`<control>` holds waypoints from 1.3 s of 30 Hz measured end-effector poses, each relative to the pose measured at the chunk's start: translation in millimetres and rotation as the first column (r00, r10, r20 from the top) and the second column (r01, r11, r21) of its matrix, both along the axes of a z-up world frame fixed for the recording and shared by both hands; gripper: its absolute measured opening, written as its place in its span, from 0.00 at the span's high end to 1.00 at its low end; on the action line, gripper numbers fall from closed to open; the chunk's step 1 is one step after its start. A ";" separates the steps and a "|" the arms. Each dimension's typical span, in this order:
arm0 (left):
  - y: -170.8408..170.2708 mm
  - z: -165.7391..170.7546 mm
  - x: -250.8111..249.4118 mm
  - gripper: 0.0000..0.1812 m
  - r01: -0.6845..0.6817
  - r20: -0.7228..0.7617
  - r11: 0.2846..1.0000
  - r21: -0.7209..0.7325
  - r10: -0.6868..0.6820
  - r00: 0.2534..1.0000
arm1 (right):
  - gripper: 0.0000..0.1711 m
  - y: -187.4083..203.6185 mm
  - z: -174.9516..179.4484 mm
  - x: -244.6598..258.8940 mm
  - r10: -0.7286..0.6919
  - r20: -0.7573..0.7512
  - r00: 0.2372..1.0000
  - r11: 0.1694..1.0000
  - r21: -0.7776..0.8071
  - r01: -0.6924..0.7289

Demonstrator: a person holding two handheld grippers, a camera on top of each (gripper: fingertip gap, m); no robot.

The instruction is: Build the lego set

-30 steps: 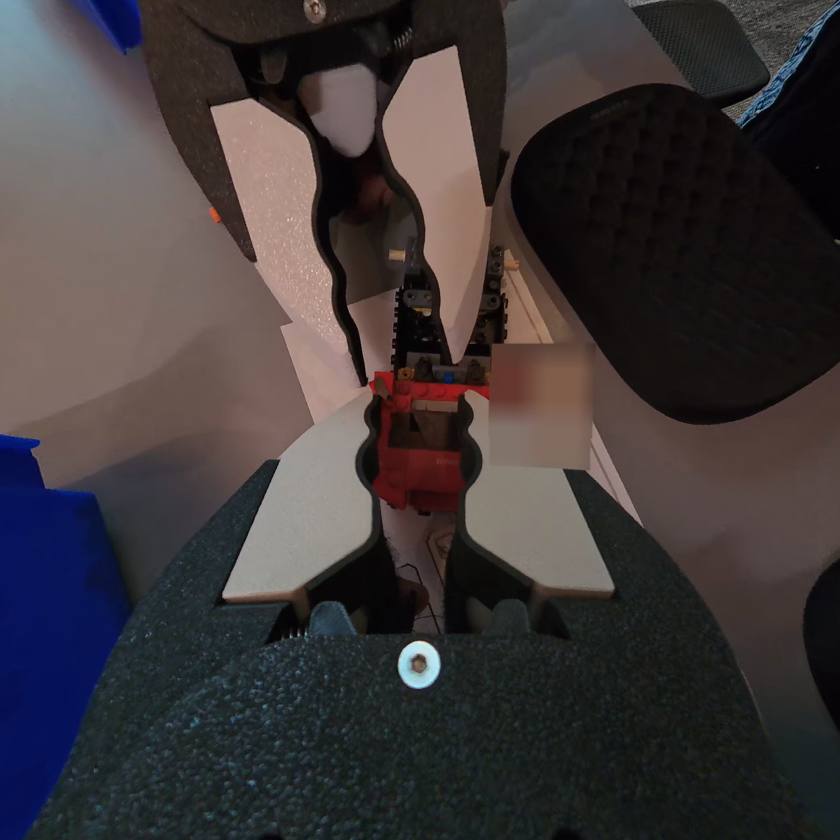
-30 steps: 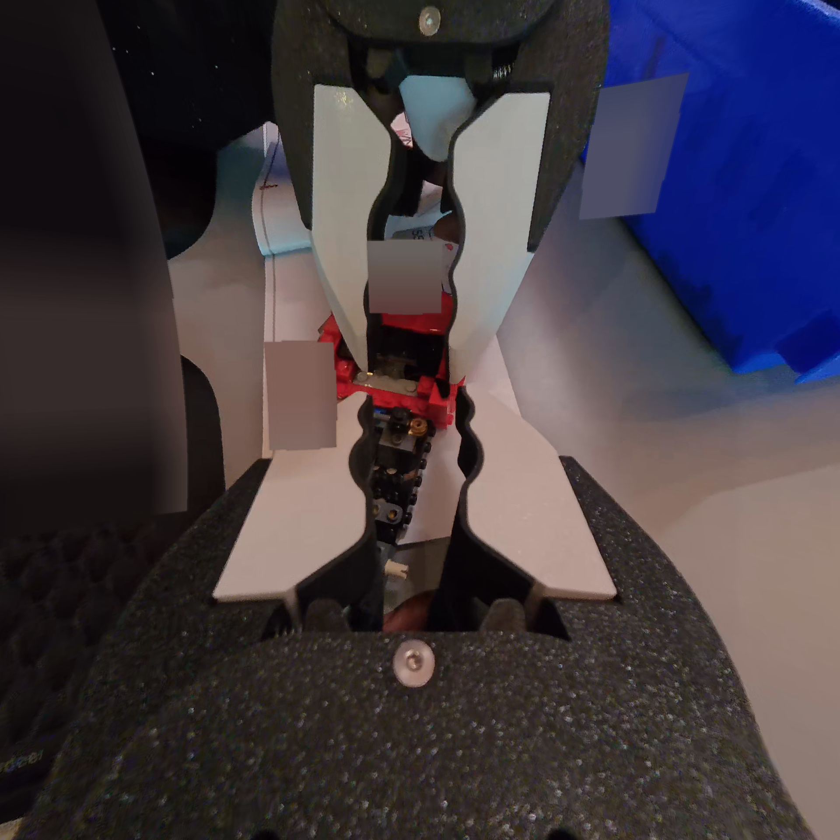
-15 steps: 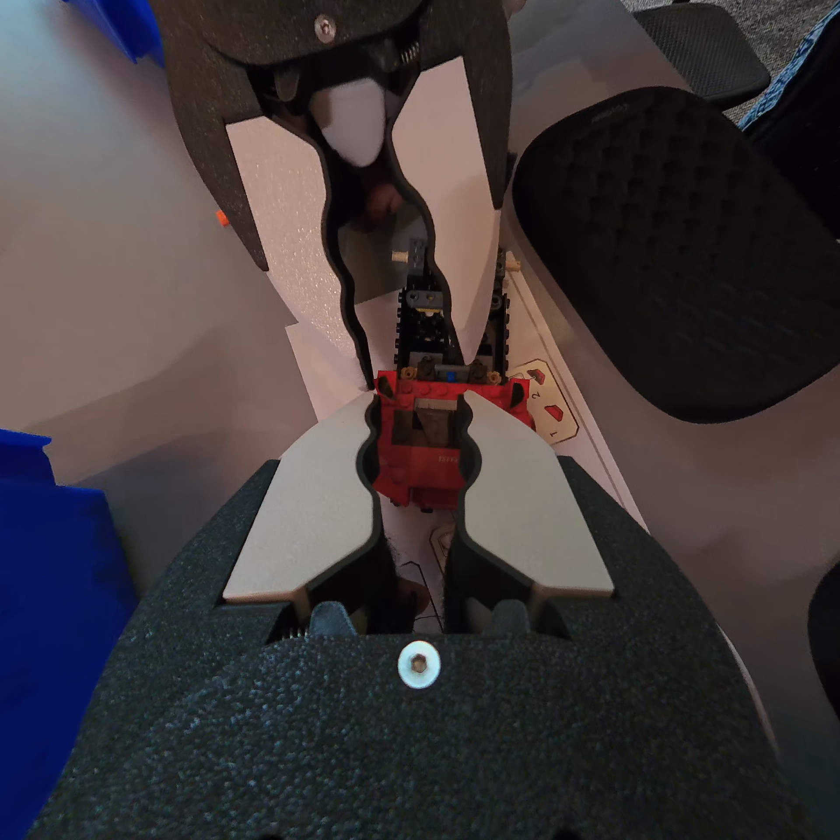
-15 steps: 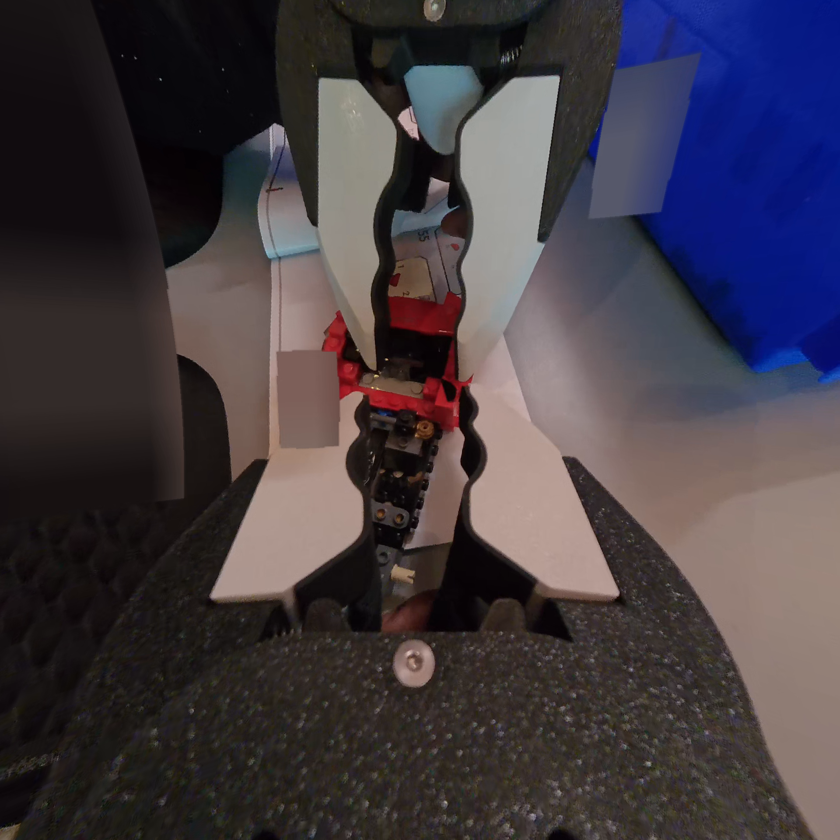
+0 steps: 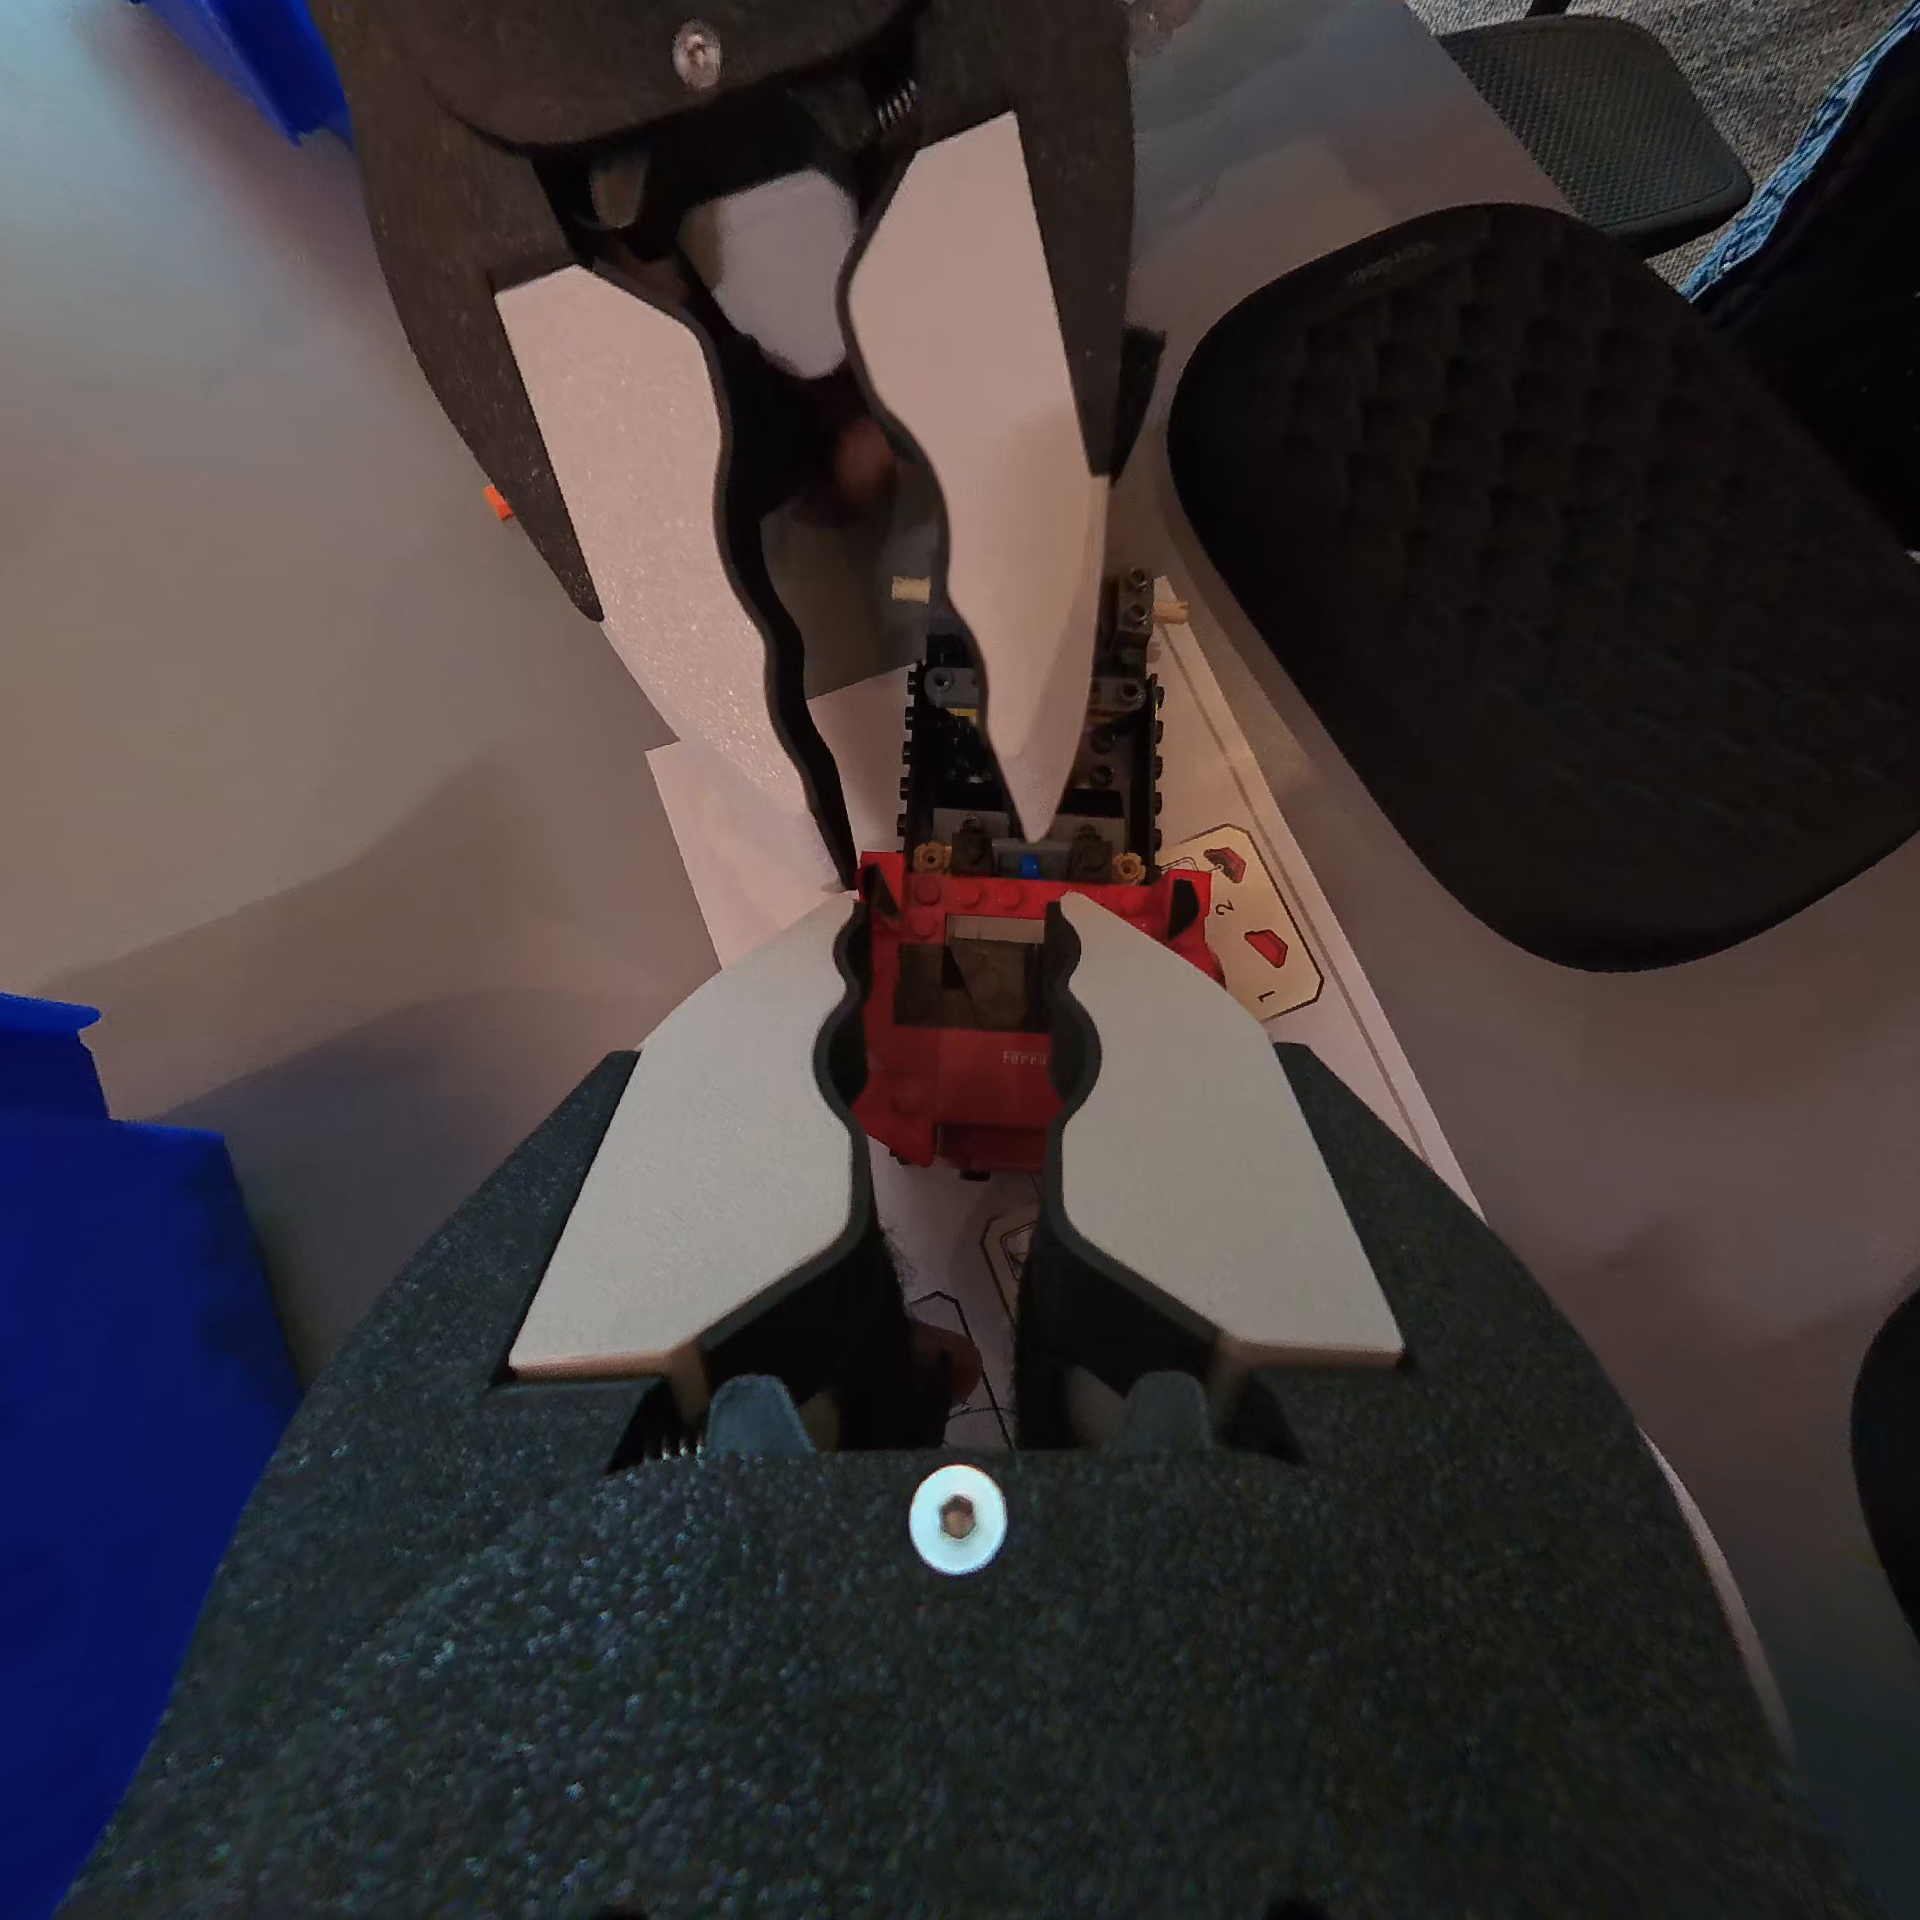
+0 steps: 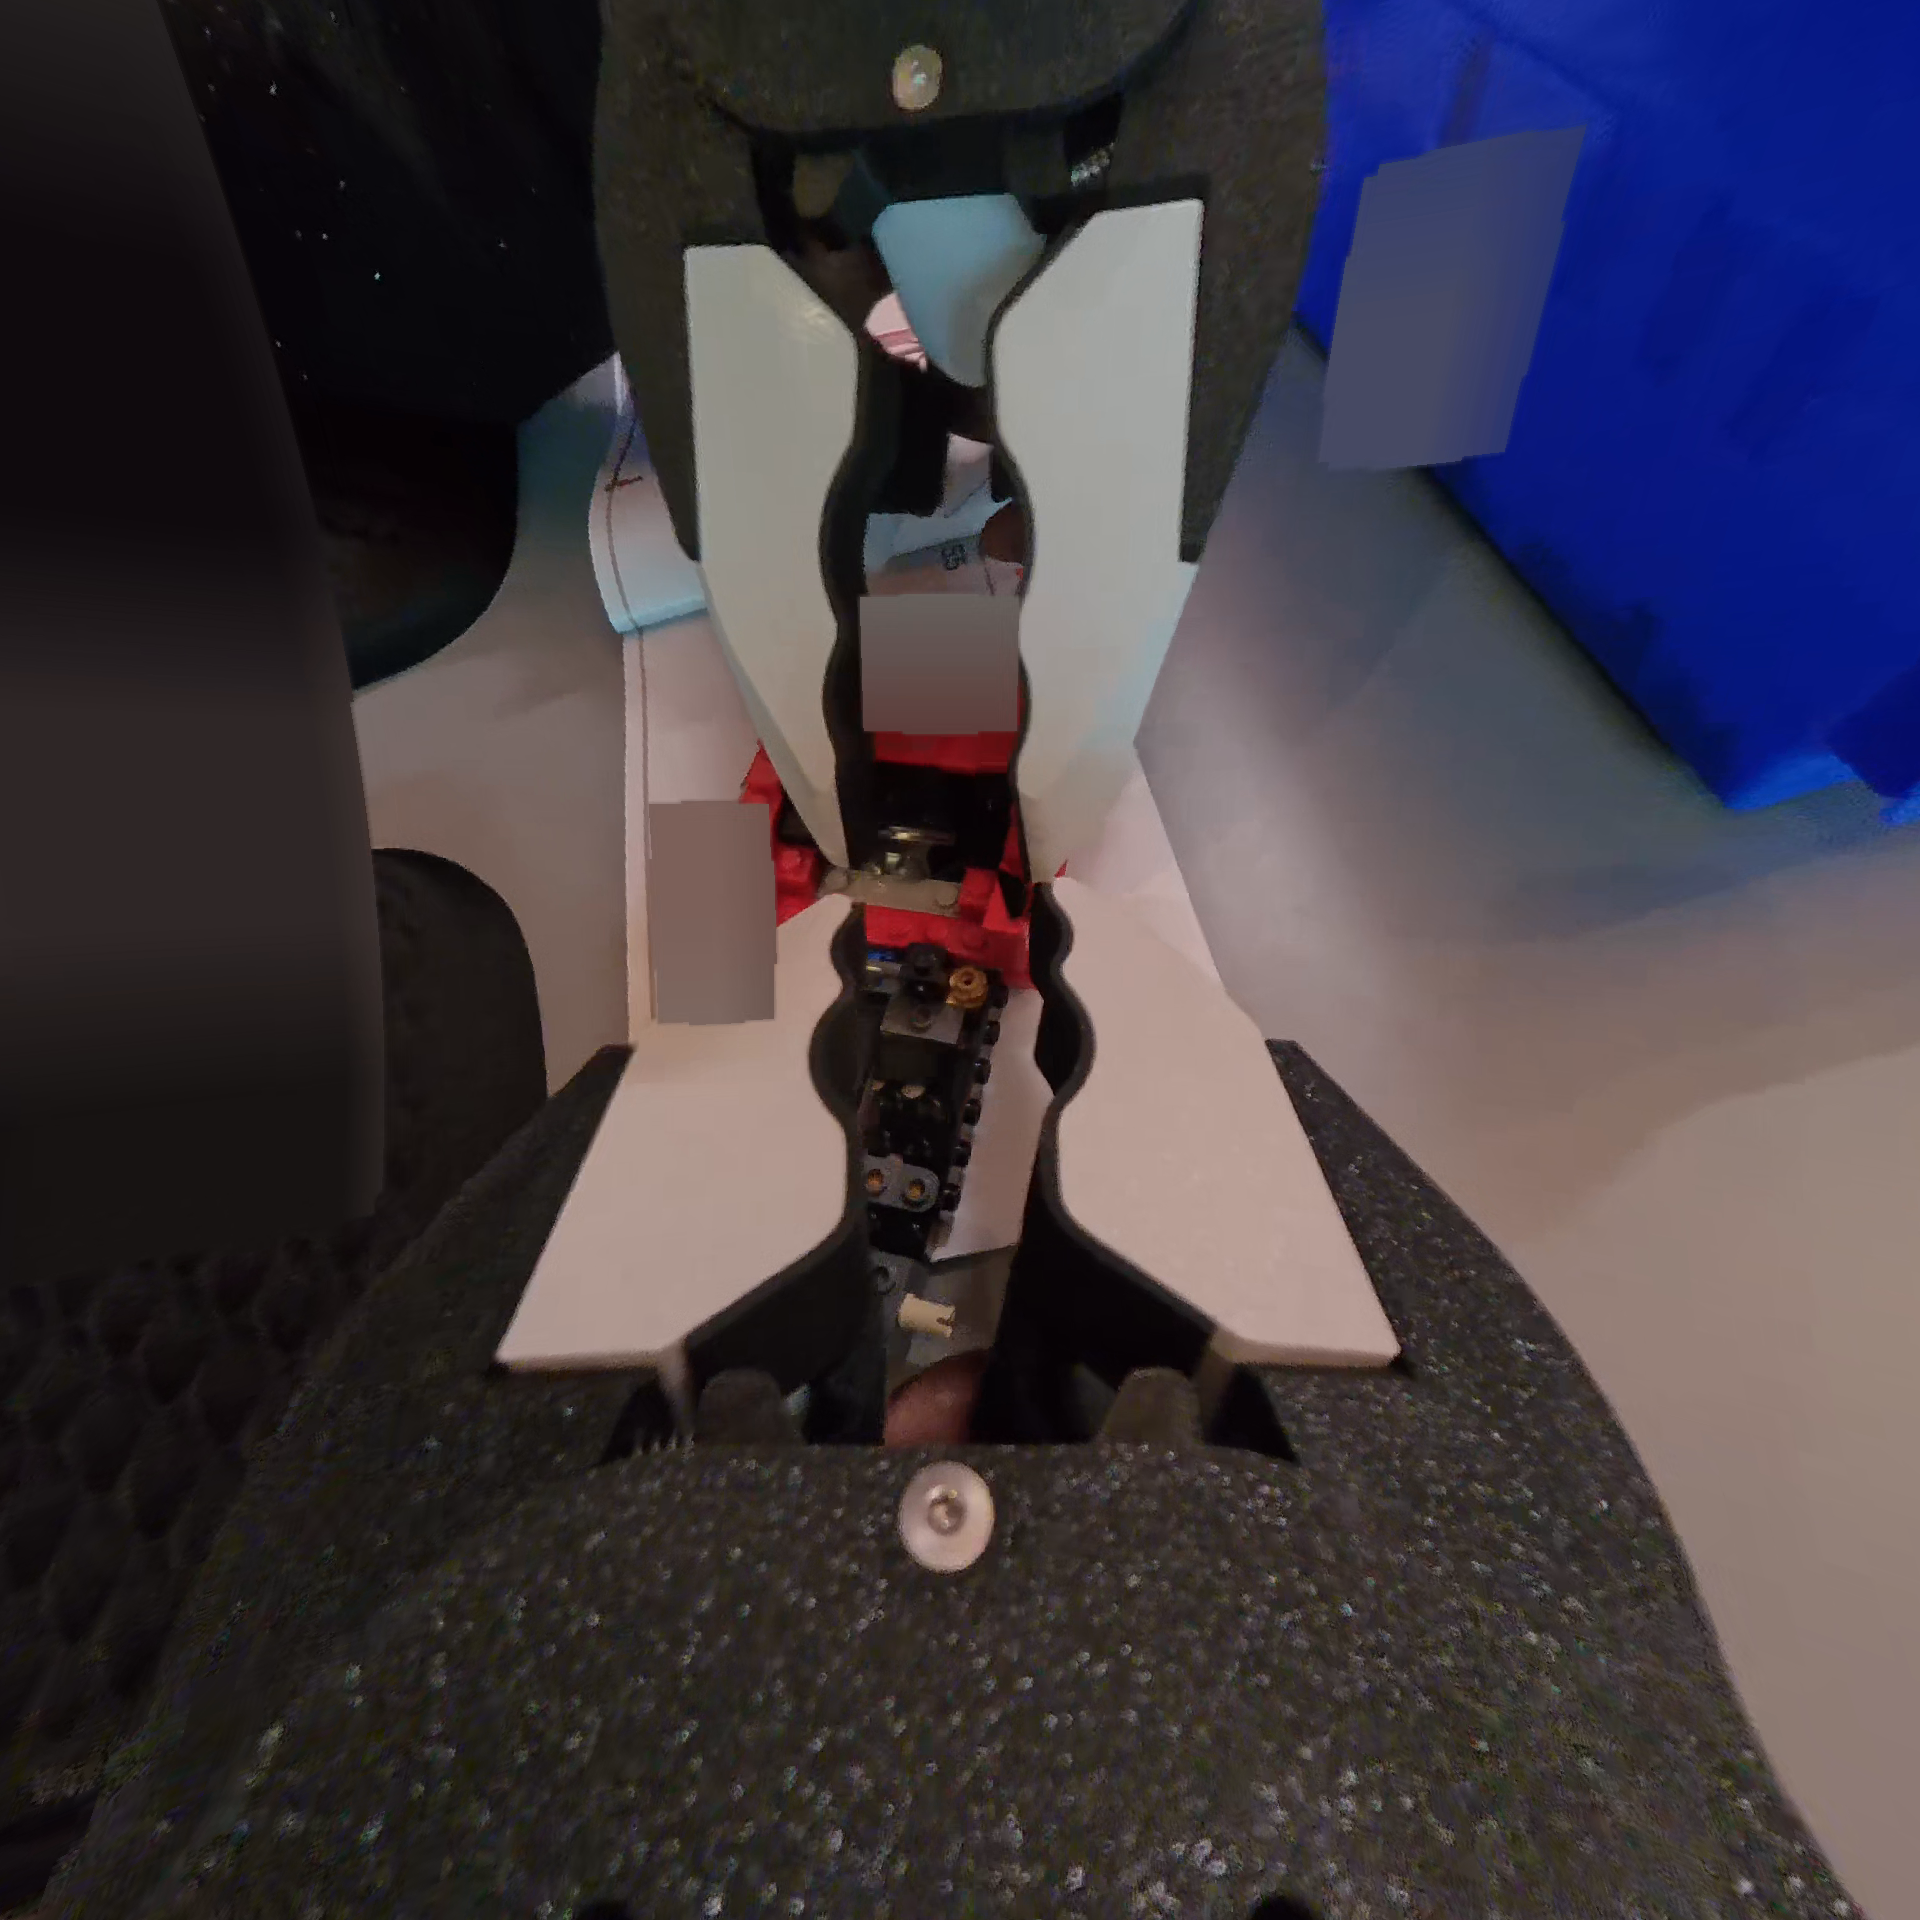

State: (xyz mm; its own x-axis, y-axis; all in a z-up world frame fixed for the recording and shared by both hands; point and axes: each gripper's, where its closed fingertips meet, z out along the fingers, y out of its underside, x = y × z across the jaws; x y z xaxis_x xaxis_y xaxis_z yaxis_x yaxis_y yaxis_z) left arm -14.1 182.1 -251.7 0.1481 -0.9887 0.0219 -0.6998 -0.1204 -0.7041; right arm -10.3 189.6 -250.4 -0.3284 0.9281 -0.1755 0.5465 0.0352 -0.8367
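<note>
A half-built lego car has a red body [image 5: 966, 1081] and a black studded chassis [image 5: 951, 758]. It is held over the white instruction booklet [image 5: 1247, 935]. My left gripper [image 5: 956, 925] is shut on the red body, one finger on each side. My right gripper [image 5: 935, 847] faces it from the far side, its fingers closed along the chassis. In the right wrist view my right gripper [image 6: 945, 925] holds the chassis [image 6: 914, 1101], with the red body [image 6: 997, 914] just past its tips. There the left gripper [image 6: 935, 868] meets it tip to tip. The underside of the model is hidden.
A black mesh chair seat [image 5: 1558, 582] sits close on the right of the left wrist view. Blue bins stand at its left [image 5: 104, 1403] and on the right of the right wrist view [image 6: 1714, 416]. A small orange piece [image 5: 497, 502] lies on the white table [image 5: 260, 675]. My two grippers' fingertips are within a few centimetres of each other.
Both grippers keep their hold on the car. The right gripper has tilted and drawn a little closer in the left wrist view. More of the booklet page shows beside the red body.
</note>
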 end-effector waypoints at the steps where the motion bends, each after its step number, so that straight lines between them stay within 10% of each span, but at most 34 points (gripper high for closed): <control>1: -0.1 0.0 0.0 0.83 0.000 0.002 1.000 -0.001 0.000 1.000 | 0.84 -0.3 0.5 -0.1 -0.006 0.002 1.000 1.000 -0.022 0.006; 28: 1.4 4.0 -4.1 0.82 -0.010 0.027 1.000 0.025 0.009 1.000 | 1.00 11.4 2.9 -4.8 -0.100 0.056 0.993 0.988 -0.115 0.106; 39: -0.2 1.8 -1.6 0.81 -0.003 0.026 1.000 0.015 0.002 1.000 | 0.90 17.1 6.7 -1.5 -0.197 0.074 0.978 0.968 -0.147 0.206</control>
State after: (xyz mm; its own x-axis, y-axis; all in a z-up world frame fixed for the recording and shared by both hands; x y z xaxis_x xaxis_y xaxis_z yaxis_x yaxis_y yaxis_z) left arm -15.7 181.8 -249.9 0.1502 -0.9886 0.0107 -0.6808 -0.1113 -0.7239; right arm -11.8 206.7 -243.7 -0.1225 0.9348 -0.3335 0.5772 -0.2062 -0.7901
